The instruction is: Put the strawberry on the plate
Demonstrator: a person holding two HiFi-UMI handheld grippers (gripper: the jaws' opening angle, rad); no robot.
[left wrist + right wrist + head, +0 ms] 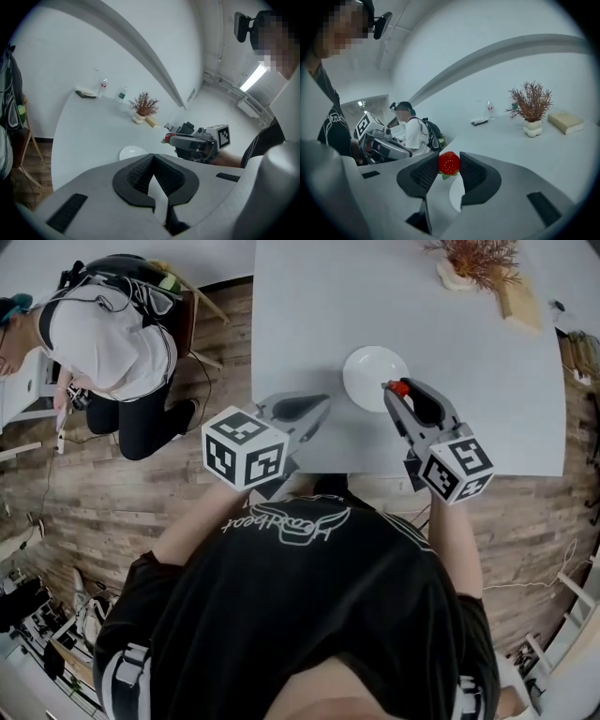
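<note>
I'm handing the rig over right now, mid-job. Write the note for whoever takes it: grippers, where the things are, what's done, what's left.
Right gripper: shut on the strawberry, which is held at the right rim of the plate, seemingly just above it.
Left gripper: jaws together, nothing between them, to the left of the plate near the table's front edge.
Done: the strawberry is gripped and brought up to the plate.
Left: move it over the plate's middle, lower it, open the right jaws and back away. The left gripper probably isn't needed.
</note>
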